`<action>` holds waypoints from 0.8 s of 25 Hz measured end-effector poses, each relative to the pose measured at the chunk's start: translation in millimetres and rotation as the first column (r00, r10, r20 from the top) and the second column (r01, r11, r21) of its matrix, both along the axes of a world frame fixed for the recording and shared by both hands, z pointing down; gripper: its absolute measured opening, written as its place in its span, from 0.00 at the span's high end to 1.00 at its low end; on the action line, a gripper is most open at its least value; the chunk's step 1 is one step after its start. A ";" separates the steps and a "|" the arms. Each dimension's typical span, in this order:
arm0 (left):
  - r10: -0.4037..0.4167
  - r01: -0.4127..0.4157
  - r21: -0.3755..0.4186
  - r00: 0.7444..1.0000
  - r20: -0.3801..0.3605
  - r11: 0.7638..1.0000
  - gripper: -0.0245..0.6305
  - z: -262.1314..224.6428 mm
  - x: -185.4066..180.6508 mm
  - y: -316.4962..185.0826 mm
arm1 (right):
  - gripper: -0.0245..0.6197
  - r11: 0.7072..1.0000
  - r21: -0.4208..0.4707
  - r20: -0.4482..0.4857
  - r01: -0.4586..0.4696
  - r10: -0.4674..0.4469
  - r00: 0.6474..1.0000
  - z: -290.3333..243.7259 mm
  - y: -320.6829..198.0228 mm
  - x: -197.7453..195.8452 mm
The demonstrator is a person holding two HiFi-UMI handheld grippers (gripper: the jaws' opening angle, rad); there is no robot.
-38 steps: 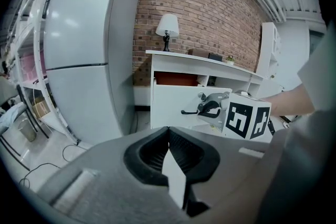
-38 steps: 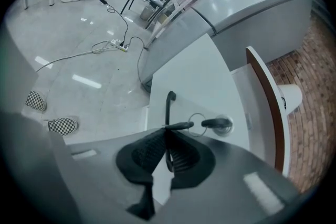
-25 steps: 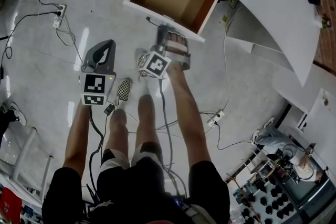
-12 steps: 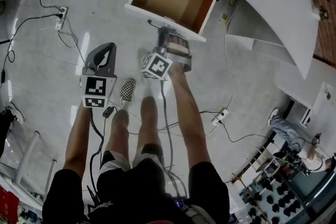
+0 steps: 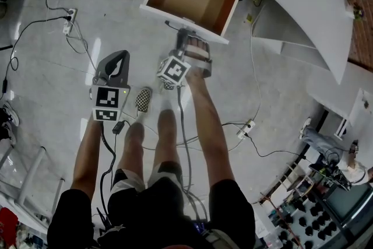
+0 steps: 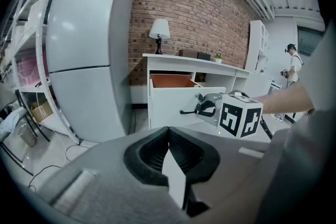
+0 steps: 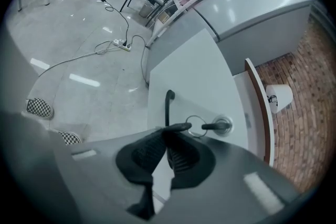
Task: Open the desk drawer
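The white desk drawer [image 5: 154, 10] stands pulled out from the desk [image 5: 291, 3], its brown inside showing. The head view shows my right gripper [image 5: 182, 37] at the drawer front, shut on the black bar handle [image 5: 172, 24]. In the right gripper view the handle [image 7: 168, 105] runs into the closed jaws of the right gripper [image 7: 167, 132], next to a key on a ring [image 7: 215, 126] in the lock. My left gripper [image 5: 116, 59] hangs over the floor to the left of the drawer, shut and empty. From the left gripper view the drawer front [image 6: 168, 105] and the right gripper's marker cube [image 6: 239, 115] lie ahead.
A tall grey cabinet [image 6: 89, 50] stands left of the desk. Cables and power strips [image 5: 69, 14] [image 5: 247, 128] lie on the floor. My legs and a checkered shoe [image 5: 141, 99] are below the grippers. A lamp [image 6: 159, 31] sits on the desk; another person [image 6: 291, 60] stands far right.
The left gripper has drifted a little across the floor. The right gripper stays shut on the handle and the drawer keeps its place.
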State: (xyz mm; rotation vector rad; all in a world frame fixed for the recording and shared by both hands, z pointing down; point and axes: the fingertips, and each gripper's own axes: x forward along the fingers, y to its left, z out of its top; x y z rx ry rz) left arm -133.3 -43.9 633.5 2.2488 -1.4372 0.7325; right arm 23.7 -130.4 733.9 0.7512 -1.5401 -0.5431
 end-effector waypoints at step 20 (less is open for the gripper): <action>0.051 -0.051 0.001 0.999 0.012 0.999 0.95 -11.2 10.9 1.0 | 0.60 0.996 -0.034 0.160 -0.077 0.082 0.984 -4.8 16.2 -2.8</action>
